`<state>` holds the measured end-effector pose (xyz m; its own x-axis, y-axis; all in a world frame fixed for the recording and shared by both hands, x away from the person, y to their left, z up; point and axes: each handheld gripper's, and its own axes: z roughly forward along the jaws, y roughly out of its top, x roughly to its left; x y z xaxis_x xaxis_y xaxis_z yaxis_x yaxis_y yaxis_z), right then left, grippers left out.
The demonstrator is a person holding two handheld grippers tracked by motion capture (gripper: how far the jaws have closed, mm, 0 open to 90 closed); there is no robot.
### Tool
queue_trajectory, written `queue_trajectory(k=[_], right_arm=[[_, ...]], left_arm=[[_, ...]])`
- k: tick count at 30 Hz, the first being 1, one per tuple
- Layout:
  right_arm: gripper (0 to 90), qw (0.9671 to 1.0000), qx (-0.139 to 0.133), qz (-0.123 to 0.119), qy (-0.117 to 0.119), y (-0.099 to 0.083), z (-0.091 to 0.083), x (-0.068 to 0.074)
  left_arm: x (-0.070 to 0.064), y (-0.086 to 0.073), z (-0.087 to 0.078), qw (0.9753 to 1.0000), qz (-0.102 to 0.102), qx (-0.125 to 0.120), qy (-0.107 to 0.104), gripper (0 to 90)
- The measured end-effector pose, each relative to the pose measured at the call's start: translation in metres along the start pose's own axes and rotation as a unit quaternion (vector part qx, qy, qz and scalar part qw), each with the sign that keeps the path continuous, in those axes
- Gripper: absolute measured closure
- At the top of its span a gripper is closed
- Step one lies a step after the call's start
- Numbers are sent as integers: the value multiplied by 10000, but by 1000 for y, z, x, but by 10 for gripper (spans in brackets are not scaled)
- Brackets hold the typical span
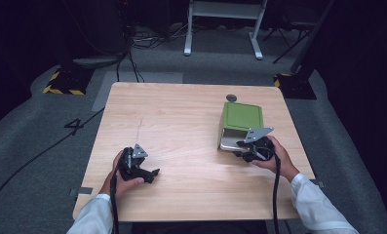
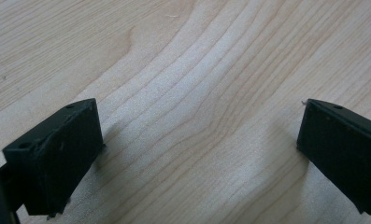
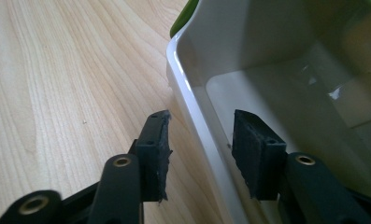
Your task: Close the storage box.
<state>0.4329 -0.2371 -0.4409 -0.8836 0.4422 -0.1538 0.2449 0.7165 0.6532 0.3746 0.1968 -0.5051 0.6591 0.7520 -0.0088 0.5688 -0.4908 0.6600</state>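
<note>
Lower left of the high view: the left gripper (image 1: 141,171) rests low over the bare wooden table (image 1: 181,126), its jaws spread wide with nothing between them. This reads as a parked, standby posture.

Right of centre: the right gripper (image 1: 241,145) is positioned at the near edge of the white container (image 1: 228,141). In the right gripper view its jaws stand apart and straddle the container's near wall (image 3: 206,135), one pad outside, one inside, unclamped. This placement suits pinching the wall to hold or drag the container.

Farther back, the green lid (image 1: 242,116) covers most of the container, leaving the near end open.
</note>
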Motion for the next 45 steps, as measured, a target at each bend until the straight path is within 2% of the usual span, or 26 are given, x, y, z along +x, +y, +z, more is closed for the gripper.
queue_trajectory(k=[9,18,33,42,45], right_arm=[[425,9998,-148,-73,-98,-1,-24,3],[342,9997,-174,-135,-143,-5,-37,9],[300,9995,-152,-96,-242,-28,-55,16],[277,9990,-21,-74,-451,-45,-61,16],[262,9989,9,20,-475,-52,-63,15]], left_arm=[[0,0,0,10000,-8,-4,0,4],[0,0,0,10000,0,-1,3,4],[-1,0,0,10000,-14,-8,-15,4],[-1,0,0,10000,-14,-8,-15,4],[-1,0,0,10000,-15,-9,-15,4]])
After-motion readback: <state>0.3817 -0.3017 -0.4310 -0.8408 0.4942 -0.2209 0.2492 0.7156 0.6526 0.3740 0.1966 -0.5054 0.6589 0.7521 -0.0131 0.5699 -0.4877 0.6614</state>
